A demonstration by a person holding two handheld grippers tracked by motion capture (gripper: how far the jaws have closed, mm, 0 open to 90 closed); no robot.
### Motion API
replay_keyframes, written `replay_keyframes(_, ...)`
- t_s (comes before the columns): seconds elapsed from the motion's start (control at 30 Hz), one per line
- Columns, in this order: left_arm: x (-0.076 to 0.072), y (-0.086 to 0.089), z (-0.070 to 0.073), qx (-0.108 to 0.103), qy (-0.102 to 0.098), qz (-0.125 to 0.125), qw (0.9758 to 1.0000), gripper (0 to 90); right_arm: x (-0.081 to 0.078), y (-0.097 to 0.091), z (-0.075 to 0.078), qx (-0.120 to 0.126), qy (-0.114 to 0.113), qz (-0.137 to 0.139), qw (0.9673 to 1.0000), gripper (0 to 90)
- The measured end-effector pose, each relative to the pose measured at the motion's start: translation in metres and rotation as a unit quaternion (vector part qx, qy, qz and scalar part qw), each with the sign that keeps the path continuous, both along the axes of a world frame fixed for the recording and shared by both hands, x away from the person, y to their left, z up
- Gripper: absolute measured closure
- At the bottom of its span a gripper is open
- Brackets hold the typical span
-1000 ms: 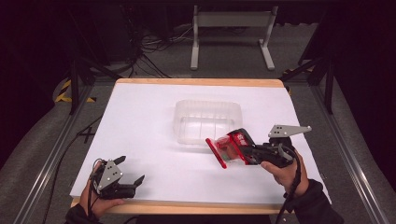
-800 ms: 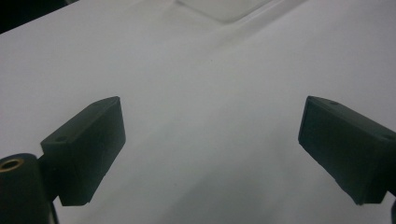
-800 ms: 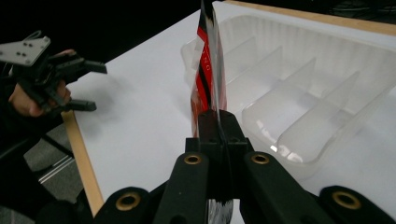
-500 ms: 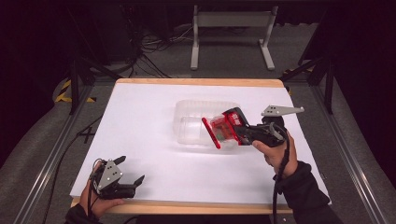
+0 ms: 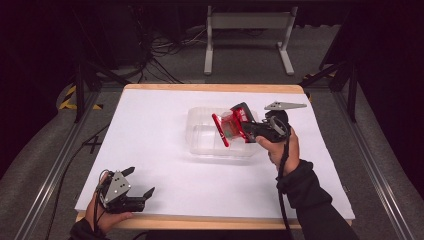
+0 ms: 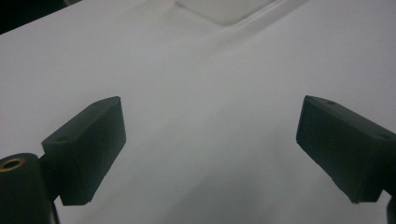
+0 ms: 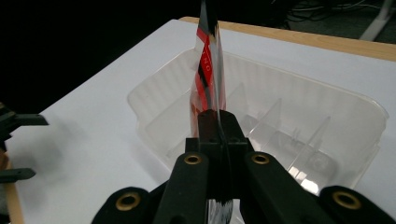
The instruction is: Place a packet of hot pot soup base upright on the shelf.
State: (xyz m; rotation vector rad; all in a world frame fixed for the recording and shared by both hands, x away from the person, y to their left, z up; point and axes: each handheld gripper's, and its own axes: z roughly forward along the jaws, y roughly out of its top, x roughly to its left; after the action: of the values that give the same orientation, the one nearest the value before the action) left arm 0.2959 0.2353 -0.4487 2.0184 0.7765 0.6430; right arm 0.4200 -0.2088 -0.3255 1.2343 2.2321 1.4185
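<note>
The right tongs (image 5: pixel 234 128) are clamped on a red-and-clear packet (image 5: pixel 226 128), pinching its near edge so that it stands out beyond the tips. In the right gripper view the packet (image 7: pixel 208 65) rises edge-on straight from the closed jaws, its red and black print facing sideways. It hangs over the clear plastic tray (image 5: pixel 202 145), above the tray's right part; that tray (image 7: pixel 159 100) has thin dividers forming compartments and sits on the white counter (image 5: pixel 150 130). I cannot tell whether the packet touches the tray. The left tongs (image 5: pixel 141 182) rest at the counter's near left corner, jaws apart with nothing between them, well apart from the tray.
</note>
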Motion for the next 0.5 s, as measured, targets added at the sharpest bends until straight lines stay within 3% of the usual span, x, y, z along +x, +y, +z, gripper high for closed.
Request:
replay_keyframes(0.07, 0.0, 0.0, 0.0, 0.0, 0.0, 0.0, 1.0, 9.3, 0.004, 0.003, -0.002, -0.003, 0.0, -0.014, 0.9999, 90.0)
replay_keyframes(0.2, 0.0, 0.0, 0.0, 0.002, -0.002, -0.003, 1.0, 9.3, 0.011, 0.006, -0.011, 0.019, 0.018, -0.034, 0.9991, 90.0)
replay_keyframes(0.33, 0.0, 0.0, 0.0, 0.0, 0.0, -0.003, 1.0, 9.3, 0.013, 0.01, -0.016, 0.018, 0.019, -0.05, 0.9984, 90.0)
replay_keyframes(0.5, 0.0, 0.0, 0.0, -0.001, -0.001, -0.003, 1.0, 9.3, 0.011, 0.009, -0.022, 0.037, 0.024, -0.073, 0.9964, 89.8)
